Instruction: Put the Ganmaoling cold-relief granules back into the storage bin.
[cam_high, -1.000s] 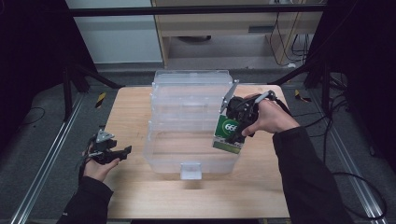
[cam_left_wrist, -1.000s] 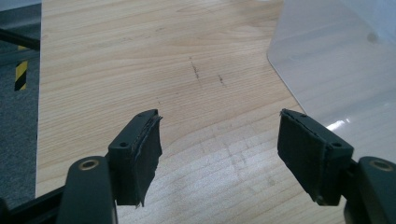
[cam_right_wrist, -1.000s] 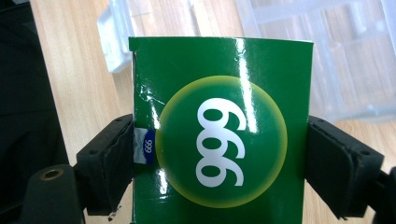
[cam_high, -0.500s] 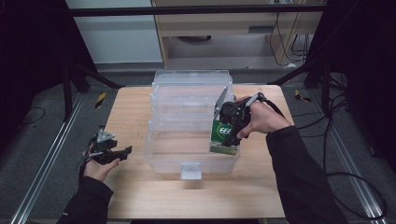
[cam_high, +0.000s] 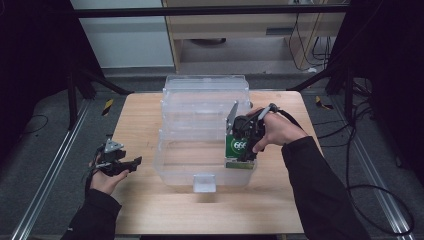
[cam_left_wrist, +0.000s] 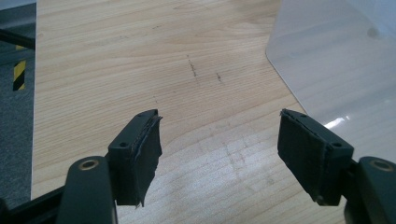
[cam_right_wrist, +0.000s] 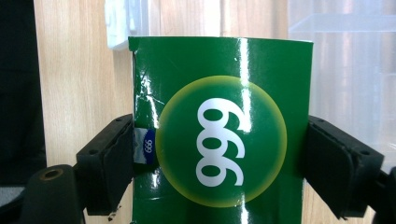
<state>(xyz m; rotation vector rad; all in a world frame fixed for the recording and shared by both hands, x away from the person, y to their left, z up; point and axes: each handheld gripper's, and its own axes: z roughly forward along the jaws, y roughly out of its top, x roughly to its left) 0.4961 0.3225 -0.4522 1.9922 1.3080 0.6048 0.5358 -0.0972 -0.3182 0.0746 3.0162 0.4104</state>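
A green carton (cam_high: 236, 156) printed with a white "999" hangs at the front right corner of a clear plastic bin (cam_high: 200, 107). My right gripper (cam_high: 243, 146) is shut on the carton from both sides. In the right gripper view the carton (cam_right_wrist: 224, 107) sits between the two pads (cam_right_wrist: 114, 163) of my right gripper (cam_right_wrist: 226, 170). I cannot tell whether the carton touches the bin. My left gripper (cam_high: 131, 162) rests low over the table's left side, open and holding nothing. In the left gripper view my left gripper (cam_left_wrist: 219, 154) is spread wide over bare wood.
The wooden table (cam_high: 140, 115) carries the bin, which has a white latch (cam_high: 204, 182) at its front. A rounded clear corner of the bin (cam_left_wrist: 336, 60) lies just right of my left gripper. Cables (cam_high: 370, 165) trail on the floor to the right.
My right gripper has carried the green carton a little left and toward the front, lower at the bin's front right corner. The left gripper has stayed put.
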